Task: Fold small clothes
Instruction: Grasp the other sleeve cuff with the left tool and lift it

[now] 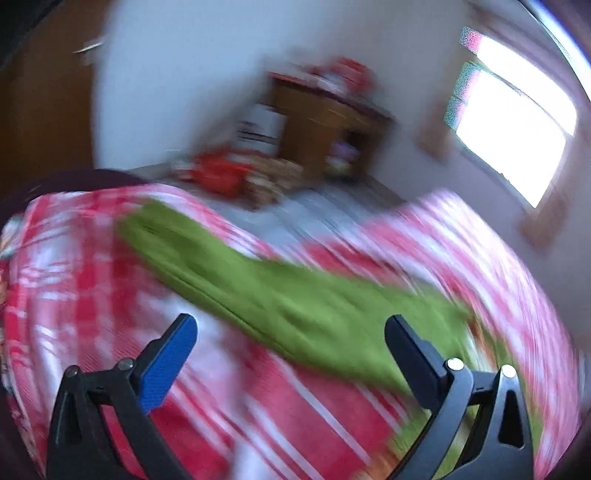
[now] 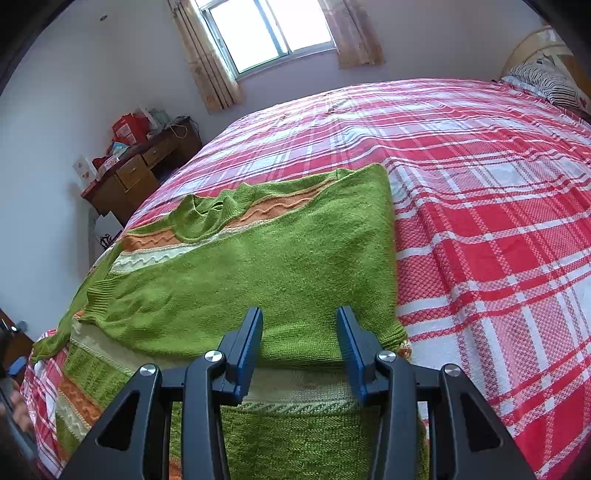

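A green knitted sweater (image 2: 258, 266) with orange and white bands lies on the bed, its upper part folded over the lower. My right gripper (image 2: 300, 310) hovers over the near fold, open, with nothing between its blue pads. One sleeve trails off toward the bed's left edge. The left wrist view is heavily blurred by motion. In it a long green strip of the sweater (image 1: 240, 280) runs slantwise across the bedspread. My left gripper (image 1: 291, 319) stands wide open above that strip, and nothing sits between its fingers.
A red and white plaid bedspread (image 2: 480, 221) covers the whole bed. A wooden desk (image 2: 140, 173) loaded with boxes stands by the wall left of the bed. A striped pillow (image 2: 546, 81) lies at the far right, and a curtained window (image 2: 266, 29) is behind.
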`<state>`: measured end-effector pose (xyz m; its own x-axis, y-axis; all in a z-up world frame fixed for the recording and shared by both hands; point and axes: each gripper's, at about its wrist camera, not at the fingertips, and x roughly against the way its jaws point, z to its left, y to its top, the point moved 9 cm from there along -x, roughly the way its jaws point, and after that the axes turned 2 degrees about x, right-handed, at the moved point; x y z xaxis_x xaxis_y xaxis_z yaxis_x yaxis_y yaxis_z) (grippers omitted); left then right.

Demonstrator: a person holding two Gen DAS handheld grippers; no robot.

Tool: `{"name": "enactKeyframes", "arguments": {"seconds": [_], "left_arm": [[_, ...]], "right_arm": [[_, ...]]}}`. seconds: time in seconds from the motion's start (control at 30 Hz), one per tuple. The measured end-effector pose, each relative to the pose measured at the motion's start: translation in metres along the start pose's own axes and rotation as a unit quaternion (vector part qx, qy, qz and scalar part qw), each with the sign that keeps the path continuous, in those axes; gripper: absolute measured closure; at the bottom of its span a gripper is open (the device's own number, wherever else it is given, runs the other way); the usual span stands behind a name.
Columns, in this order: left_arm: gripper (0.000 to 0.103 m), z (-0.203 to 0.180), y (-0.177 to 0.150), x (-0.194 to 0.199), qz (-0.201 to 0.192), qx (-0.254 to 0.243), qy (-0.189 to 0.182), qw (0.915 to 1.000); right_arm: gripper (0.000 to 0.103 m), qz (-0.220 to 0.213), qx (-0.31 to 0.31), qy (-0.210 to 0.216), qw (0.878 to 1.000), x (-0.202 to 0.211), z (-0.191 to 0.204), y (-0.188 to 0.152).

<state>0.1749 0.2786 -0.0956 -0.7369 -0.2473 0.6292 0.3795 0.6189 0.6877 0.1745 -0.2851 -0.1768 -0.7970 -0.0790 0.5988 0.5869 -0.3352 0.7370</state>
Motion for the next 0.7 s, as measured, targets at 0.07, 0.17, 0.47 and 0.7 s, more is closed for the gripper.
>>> {"name": "enactKeyframes", "arguments": {"seconds": [0.07,0.17,0.47,0.7], "left_arm": [[0.007,0.038,0.026,-0.011,-0.009,0.054,0.021,0.9983],[0.024,0.09,0.046,-0.037,0.009,0.108,0.064,0.992],[0.046,0.116,0.042,-0.096,0.083,0.169,0.052,0.9808],[0.076,0.123,0.041,-0.09,0.058,0.145,0.102,0.9824]], "right_arm": [[0.06,0.0,-0.001,0.001,1.0,0.0,0.0,0.0],[0.06,0.0,0.0,0.0,1.0,0.0,0.0,0.0],[0.06,0.0,0.0,0.0,1.0,0.0,0.0,0.0],[0.06,0.001,0.002,-0.003,1.0,-0.001,0.0,0.0]]}}
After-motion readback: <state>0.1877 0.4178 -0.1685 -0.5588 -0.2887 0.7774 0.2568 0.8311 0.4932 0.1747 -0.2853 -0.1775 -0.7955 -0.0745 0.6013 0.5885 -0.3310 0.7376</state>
